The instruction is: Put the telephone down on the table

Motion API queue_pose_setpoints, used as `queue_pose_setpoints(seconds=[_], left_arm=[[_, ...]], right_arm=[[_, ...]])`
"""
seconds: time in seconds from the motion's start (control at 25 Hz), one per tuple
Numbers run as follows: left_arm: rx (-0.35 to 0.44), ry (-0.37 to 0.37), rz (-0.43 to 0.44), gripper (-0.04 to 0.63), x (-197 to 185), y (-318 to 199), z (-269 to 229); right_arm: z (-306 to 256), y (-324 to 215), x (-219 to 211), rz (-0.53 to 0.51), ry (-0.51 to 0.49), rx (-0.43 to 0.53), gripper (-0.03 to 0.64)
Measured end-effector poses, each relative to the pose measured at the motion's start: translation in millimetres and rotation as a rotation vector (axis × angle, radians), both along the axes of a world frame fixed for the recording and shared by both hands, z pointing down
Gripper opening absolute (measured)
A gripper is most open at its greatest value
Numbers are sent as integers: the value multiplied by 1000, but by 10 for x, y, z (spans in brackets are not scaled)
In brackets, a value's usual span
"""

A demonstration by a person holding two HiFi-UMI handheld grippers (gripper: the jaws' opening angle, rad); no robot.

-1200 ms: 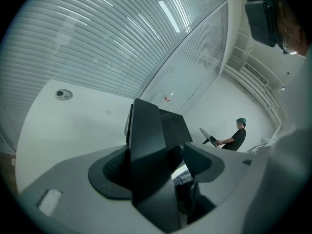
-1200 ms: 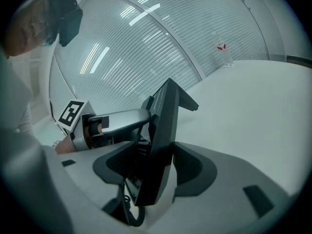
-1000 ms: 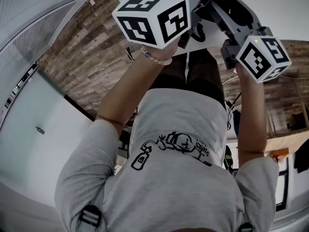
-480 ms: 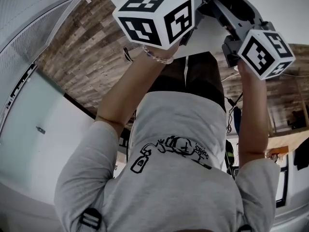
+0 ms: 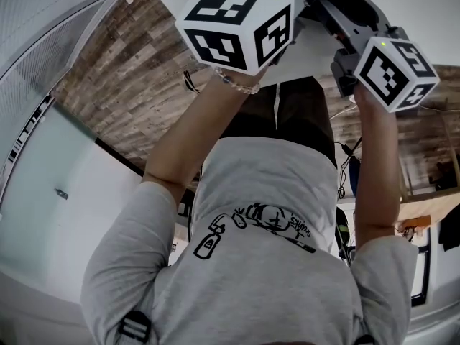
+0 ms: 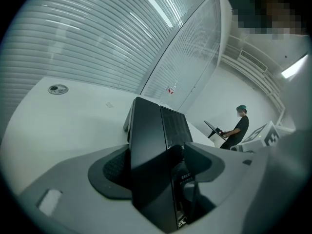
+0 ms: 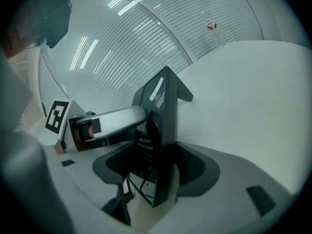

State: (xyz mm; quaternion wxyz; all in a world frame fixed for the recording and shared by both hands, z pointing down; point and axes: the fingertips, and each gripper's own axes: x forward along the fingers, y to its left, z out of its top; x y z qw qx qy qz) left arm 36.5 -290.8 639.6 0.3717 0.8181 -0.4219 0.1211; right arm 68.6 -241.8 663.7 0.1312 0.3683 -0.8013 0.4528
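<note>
Room: white table [image 5: 424, 6] at the top of the head view, wood-plank floor [image 5: 122, 85] beside it, slatted blinds behind in both gripper views.
Telephone: black telephone [image 6: 148, 130] is carried on edge between my two tools, over the table. I cannot tell whether its far end touches the top.
Left hand-held gripper [image 6: 156, 162]: pinching the telephone, one pad on each face.
Right hand-held gripper [image 7: 158, 167]: clamped on the same body; a thin cable [image 7: 132, 186] hangs below.
Change: over the last second the left marker cube [image 5: 237, 27] and right marker cube [image 5: 394, 72] creep slightly up and right, toward the table.
Meaning: I judge the carry is closing on the set-down. Nothing is released, so the task is unfinished.
</note>
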Motion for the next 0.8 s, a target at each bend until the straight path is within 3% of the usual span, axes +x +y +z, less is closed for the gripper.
queue_pose_setpoints(seconds=[0.24,0.4,0.56,0.8], left_arm=[[7,-25,10,334,45,5,-21],[-6,-61,28,334,41,51,-72],[29,-117,27,334,-55,153,-314],[80,-105,6,331,-306,293,-821]], right_arm=[[-5,6,22,-5,9,-22,235],[-73,27,77,-14,101,-3,235],[-363,24,261,22,165,47,235],[-883,27,344,-5,226,188,235]])
